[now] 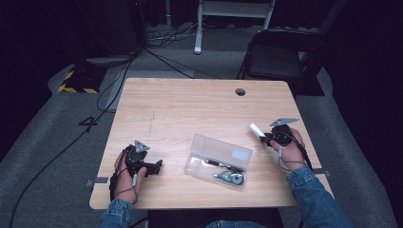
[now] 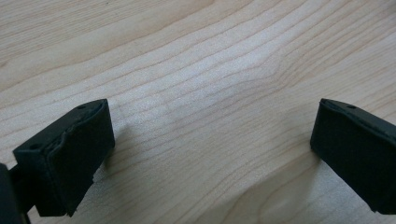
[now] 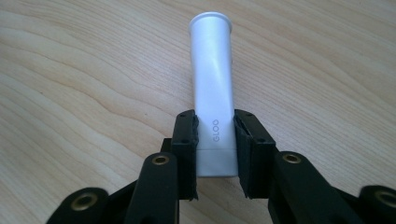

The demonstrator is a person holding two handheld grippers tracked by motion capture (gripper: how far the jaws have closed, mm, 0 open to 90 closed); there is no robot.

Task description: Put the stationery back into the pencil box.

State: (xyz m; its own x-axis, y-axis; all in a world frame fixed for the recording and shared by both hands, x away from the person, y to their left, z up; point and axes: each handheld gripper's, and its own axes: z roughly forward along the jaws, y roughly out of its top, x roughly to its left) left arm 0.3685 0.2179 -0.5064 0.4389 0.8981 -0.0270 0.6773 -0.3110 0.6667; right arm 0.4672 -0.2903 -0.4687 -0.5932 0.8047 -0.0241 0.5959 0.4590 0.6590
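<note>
Clear plastic case [image 1: 219, 160] lid open, pen and small items inside, wooden table [image 1: 180, 109]

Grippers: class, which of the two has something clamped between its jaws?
The right gripper: its jaws are shut on a white glue stick. The left gripper has its jaws wide apart over bare table.

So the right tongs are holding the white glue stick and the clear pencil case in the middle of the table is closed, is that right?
Not quite. The right tongs do grip the white glue stick, as the right gripper view shows. But the clear pencil case near the middle of the table is open, not closed: the high view shows its lid raised, with a pen and other small items lying inside.
</note>
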